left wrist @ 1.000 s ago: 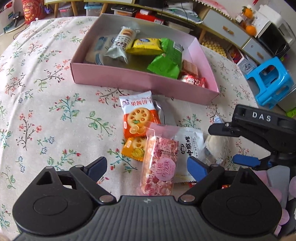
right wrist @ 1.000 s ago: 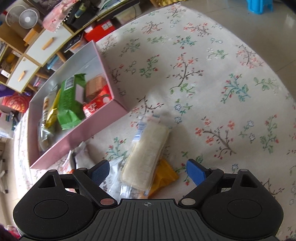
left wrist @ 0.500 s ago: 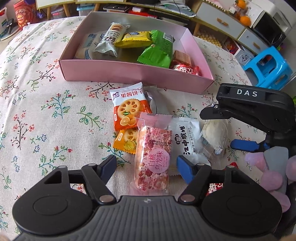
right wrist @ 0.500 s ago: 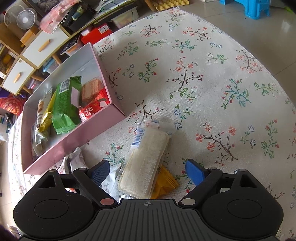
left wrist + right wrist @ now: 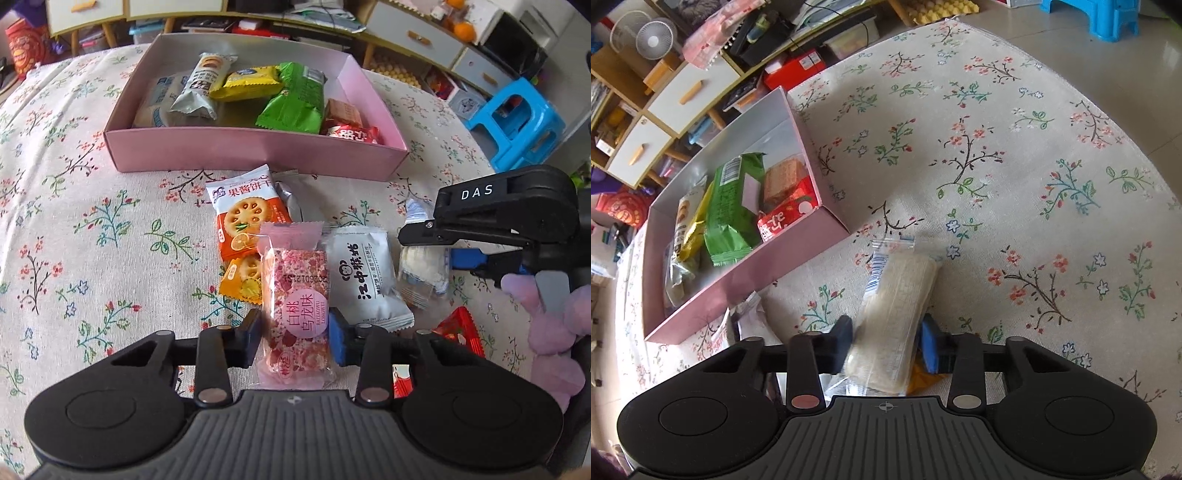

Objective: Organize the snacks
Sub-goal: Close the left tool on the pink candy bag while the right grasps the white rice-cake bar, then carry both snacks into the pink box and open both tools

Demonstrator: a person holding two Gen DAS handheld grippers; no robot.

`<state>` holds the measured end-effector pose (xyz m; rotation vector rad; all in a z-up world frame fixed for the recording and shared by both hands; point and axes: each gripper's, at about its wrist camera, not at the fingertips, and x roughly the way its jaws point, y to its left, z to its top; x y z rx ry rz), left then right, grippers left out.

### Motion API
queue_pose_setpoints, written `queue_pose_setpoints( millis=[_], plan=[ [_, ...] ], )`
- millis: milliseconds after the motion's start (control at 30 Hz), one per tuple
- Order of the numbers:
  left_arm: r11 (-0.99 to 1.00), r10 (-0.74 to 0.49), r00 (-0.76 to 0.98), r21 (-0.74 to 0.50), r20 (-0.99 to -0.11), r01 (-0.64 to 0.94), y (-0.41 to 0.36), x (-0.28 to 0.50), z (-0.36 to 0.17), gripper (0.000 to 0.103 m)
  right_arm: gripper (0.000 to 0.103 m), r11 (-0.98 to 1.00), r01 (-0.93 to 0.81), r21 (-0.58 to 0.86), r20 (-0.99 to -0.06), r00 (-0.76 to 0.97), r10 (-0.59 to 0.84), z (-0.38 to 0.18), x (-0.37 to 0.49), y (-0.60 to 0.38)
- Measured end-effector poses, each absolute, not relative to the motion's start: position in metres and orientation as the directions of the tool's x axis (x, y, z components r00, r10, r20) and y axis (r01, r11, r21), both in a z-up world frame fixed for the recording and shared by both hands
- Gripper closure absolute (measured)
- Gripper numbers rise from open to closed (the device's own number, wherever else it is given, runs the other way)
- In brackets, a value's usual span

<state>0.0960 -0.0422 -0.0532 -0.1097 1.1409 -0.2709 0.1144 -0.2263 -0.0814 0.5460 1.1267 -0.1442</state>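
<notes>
A pink speckled snack bar (image 5: 295, 295) lies on the flowered cloth between the fingers of my left gripper (image 5: 295, 334). Its jaws are closing and both pads touch the wrapper's sides. In the right wrist view my right gripper (image 5: 886, 338) is closing on a pale rice-cracker packet (image 5: 897, 291), with its pads against the packet. That same packet (image 5: 421, 266) shows in the left wrist view under the other gripper's black body. The pink box (image 5: 255, 151) stands beyond, holding several snacks, among them a green packet (image 5: 291, 99).
Loose on the cloth are an orange biscuit packet (image 5: 247, 221), a white packet (image 5: 364, 273) and a red wrapper (image 5: 460, 328). A purple fuzzy sleeve (image 5: 554, 332) is at the right. Past the table edge stand a blue stool (image 5: 517, 125) and drawers (image 5: 690, 92).
Both grippers' jaws have closed from wide apart onto their packets: the left onto the pink bar, the right onto the pale cracker packet. The packets have stayed on the cloth.
</notes>
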Motion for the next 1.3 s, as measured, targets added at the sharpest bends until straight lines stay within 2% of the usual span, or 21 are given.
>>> queue_pose_setpoints(
  millis=[67, 267, 567, 867, 1167, 1300],
  plan=[
    [0.961, -0.268, 0.392, -0.215, -0.880, 0.174, -0.041, 0.094, -0.052, 0.070, 0.075, 0.863, 0.369, 0.344, -0.884, 0.438, 0.164, -0.081, 0.113, -0.228],
    [0.960, -0.247, 0.412, -0.165, -0.877, 0.224, -0.041, 0.086, -0.047, 0.071, 0.079, 0.860, 0.331, 0.389, -0.866, 0.450, 0.218, -0.074, 0.109, -0.239],
    [0.952, -0.250, 0.442, -0.135, -0.862, 0.276, -0.033, 0.079, -0.038, 0.072, 0.079, 0.866, 0.260, 0.426, -0.850, 0.444, 0.284, -0.066, 0.099, -0.247],
    [0.960, -0.260, 0.464, -0.176, -0.847, 0.218, -0.003, 0.086, -0.032, 0.073, 0.080, 0.849, 0.163, 0.503, -0.800, 0.460, 0.386, -0.051, 0.087, -0.241],
    [0.966, -0.255, 0.553, -0.233, -0.793, 0.112, 0.030, 0.111, -0.011, 0.073, 0.080, 0.782, 0.139, 0.607, -0.722, 0.507, 0.470, -0.045, 0.104, -0.236],
    [0.966, -0.256, 0.586, -0.232, -0.769, 0.117, 0.034, 0.129, -0.004, 0.073, 0.080, 0.768, 0.108, 0.631, -0.686, 0.541, 0.487, -0.039, 0.119, -0.232]
  ],
)
